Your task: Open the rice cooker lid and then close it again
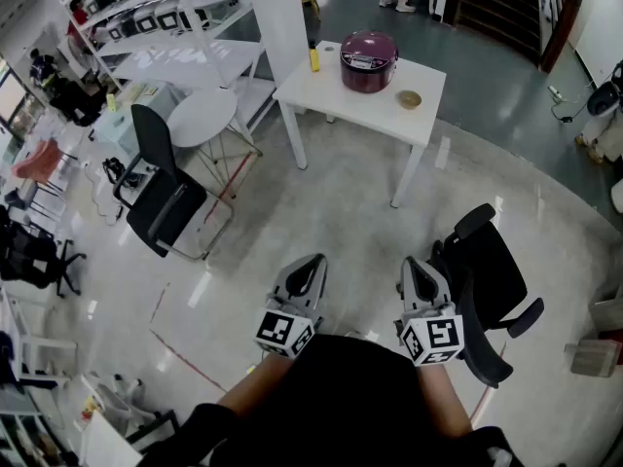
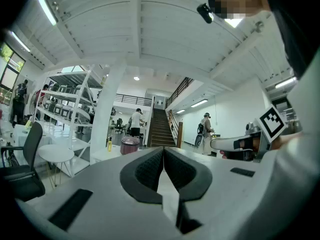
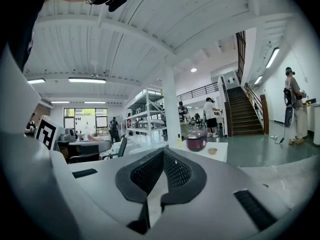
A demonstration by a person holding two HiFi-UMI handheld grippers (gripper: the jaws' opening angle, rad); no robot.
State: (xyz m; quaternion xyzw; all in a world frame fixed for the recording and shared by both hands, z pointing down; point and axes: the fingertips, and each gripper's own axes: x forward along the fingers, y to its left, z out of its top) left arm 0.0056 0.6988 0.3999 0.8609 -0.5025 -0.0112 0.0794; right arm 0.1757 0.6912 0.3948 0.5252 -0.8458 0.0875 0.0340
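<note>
A dark red rice cooker (image 1: pixel 368 61) with its lid down stands on a white table (image 1: pixel 331 86) far ahead of me. It shows small in the left gripper view (image 2: pixel 129 145) and the right gripper view (image 3: pixel 196 141). My left gripper (image 1: pixel 313 266) and right gripper (image 1: pixel 410 269) are held close to my body, well short of the table. Both are shut with nothing between the pads (image 2: pixel 163 151) (image 3: pixel 163 153).
A yellow bottle (image 1: pixel 314 59) and a small bowl (image 1: pixel 409 98) share the table. A black office chair (image 1: pixel 492 280) stands just right of my right gripper. Another black chair (image 1: pixel 161 188) and a round white table (image 1: pixel 202 117) are at the left, shelving (image 1: pixel 165 17) behind.
</note>
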